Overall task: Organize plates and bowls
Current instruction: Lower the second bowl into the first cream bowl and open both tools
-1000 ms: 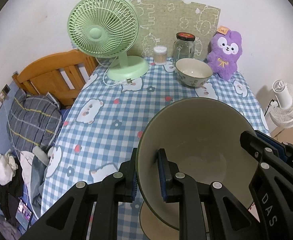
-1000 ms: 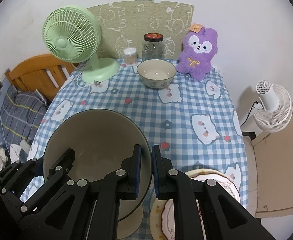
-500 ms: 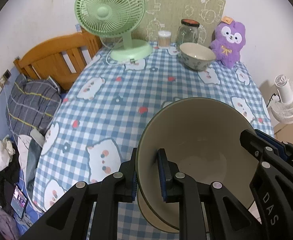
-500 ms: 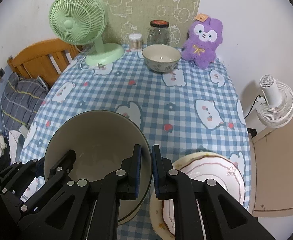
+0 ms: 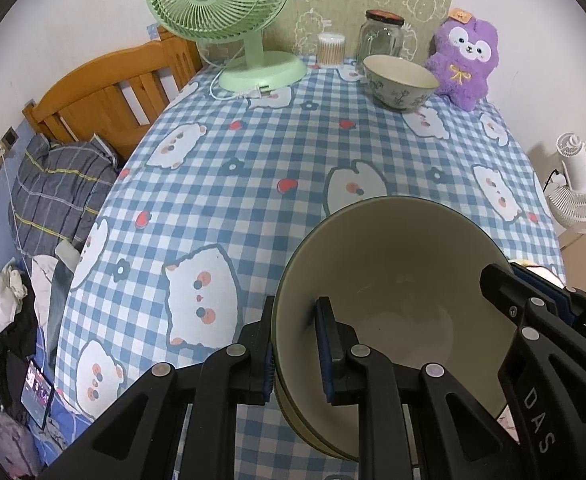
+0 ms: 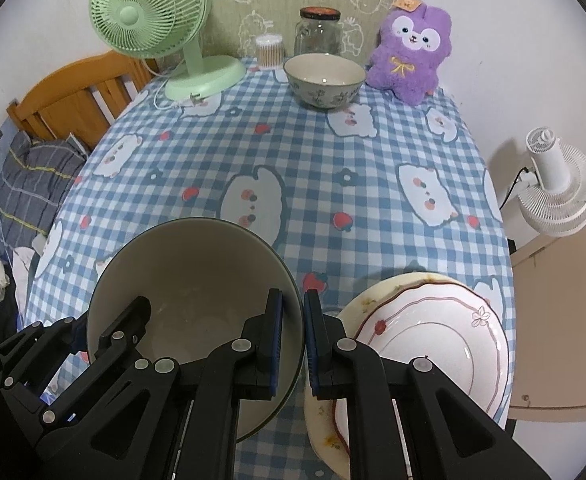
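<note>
The big bowl (image 5: 397, 304) (image 6: 189, 292) was at the near edge of the table (image 5: 253, 160), tipped a little. It seemed to sit in another bowl (image 5: 313, 436) under it. The left gripper (image 5: 295, 344) pinched its left rim, one finger inside and one outside. The right gripper (image 6: 292, 338) pinched its right rim the same way. Just to the right lay a white plate (image 6: 433, 332) on top of another plate (image 6: 321, 420). Far back stood a small flowered bowl (image 6: 324, 80), with a glass jar (image 6: 317, 32) behind it. A green fan (image 5: 229, 12) and a purple plush toy (image 6: 409, 48) stood at the back too.
</note>
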`<state>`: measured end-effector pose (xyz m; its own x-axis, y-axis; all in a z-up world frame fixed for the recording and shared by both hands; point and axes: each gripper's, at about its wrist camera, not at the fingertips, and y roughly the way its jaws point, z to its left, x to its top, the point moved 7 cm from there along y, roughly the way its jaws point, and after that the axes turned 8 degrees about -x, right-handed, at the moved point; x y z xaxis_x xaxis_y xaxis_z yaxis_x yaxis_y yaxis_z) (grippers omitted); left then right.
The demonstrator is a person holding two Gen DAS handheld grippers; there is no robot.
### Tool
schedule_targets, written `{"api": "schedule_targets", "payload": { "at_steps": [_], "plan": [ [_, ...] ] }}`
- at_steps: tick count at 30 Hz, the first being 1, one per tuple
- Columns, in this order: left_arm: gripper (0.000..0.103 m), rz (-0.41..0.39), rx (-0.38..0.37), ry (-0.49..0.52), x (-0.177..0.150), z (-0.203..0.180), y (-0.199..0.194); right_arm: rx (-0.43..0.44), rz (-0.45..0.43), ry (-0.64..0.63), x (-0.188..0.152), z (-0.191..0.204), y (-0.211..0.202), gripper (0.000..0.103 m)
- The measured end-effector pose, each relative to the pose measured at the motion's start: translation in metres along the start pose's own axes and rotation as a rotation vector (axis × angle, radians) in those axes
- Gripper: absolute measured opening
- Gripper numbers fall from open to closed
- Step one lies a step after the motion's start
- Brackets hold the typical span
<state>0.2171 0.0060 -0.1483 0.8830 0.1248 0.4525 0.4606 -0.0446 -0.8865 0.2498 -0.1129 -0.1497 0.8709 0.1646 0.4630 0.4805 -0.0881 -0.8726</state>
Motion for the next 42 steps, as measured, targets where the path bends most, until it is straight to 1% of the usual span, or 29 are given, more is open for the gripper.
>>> {"api": "schedule_targets", "payload": {
  "at_steps": [7,13,22,25,31,34,35,37,40,42],
  "plan": [
    [0.016,0.027,0.009,-0.006,-0.007,0.004,0.009,0.003,0.029,-0.002,-0.007,0.005,0.009,0.014],
    [0.016,0.035,0.011,-0.004,-0.009,0.007,0.014,0.003,0.044,0.004,-0.01,0.007,0.015,0.014],
    [0.016,0.071,-0.011,-0.002,-0.016,0.01,0.024,-0.008,0.078,0.027,-0.018,0.009,0.024,0.014],
    [0.016,0.072,-0.018,0.011,-0.018,0.01,0.027,-0.007,0.093,0.047,-0.022,0.009,0.027,0.014],
    [0.016,0.066,-0.028,0.03,-0.017,0.01,0.027,-0.023,0.085,0.06,-0.022,0.01,0.026,0.014],
    [0.016,0.07,-0.045,0.027,-0.017,0.011,0.027,-0.016,0.092,0.082,-0.023,0.008,0.026,0.014],
    [0.017,0.073,-0.053,0.03,-0.017,0.01,0.027,-0.007,0.096,0.098,-0.023,0.007,0.026,0.015],
    [0.025,0.079,-0.065,0.043,-0.018,0.008,0.027,0.017,0.105,0.142,-0.024,0.003,0.027,0.015],
    [0.033,0.072,-0.08,0.06,-0.018,0.004,0.025,0.035,0.125,0.164,-0.025,0.002,0.028,0.017],
    [0.039,0.055,-0.074,0.069,-0.014,0.002,0.021,0.048,0.138,0.169,-0.026,0.002,0.027,0.027]
  ]
}}
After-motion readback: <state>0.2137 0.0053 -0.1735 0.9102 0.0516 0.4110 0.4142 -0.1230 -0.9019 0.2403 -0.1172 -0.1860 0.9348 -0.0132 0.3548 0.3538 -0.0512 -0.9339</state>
